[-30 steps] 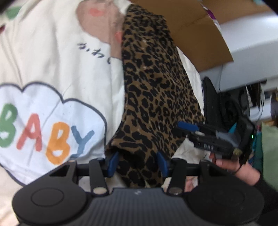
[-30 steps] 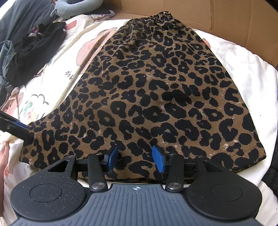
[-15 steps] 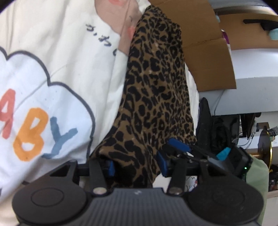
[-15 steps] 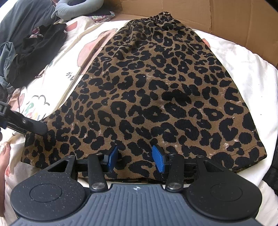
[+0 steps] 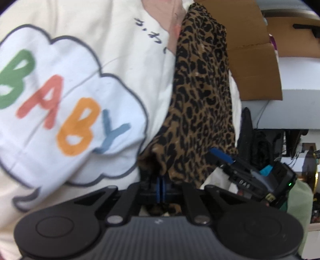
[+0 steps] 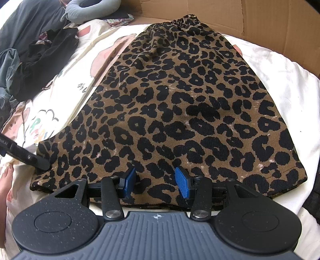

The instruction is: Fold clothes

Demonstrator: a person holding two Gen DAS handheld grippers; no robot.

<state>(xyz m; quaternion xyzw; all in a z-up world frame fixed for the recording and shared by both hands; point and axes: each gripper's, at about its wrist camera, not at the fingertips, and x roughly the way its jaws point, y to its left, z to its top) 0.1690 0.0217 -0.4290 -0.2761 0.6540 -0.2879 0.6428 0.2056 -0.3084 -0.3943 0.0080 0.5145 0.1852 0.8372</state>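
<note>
**A:** Where is the garment lying?

**B:** A leopard-print skirt (image 6: 180, 112) lies spread flat on a cream bedsheet (image 6: 280, 84) printed with a cloud and the word BABY in coloured letters. Its gathered waistband is at the far end, near a cardboard wall (image 6: 250, 18); the wide hem is nearest the right camera.

**A:** What is the left hand-held gripper (image 5: 161, 187) doing?

**B:** Its blue pads are pressed together on the skirt's near left corner, pinching the cloth at the hem. In the right view, one of its dark fingers reaches that same corner from the left edge.

**A:** And the right hand-held gripper (image 6: 158, 183)?

**B:** Its two blue pads stand spread apart just over the middle of the hem, with leopard cloth showing between them. The pads do not squeeze the fabric.

**A:** Anything else around?

**B:** A heap of dark clothes (image 6: 46, 62) sits at the far left of the bed, well apart from the skirt, with a grey cushion (image 6: 88, 10) behind it.
</note>
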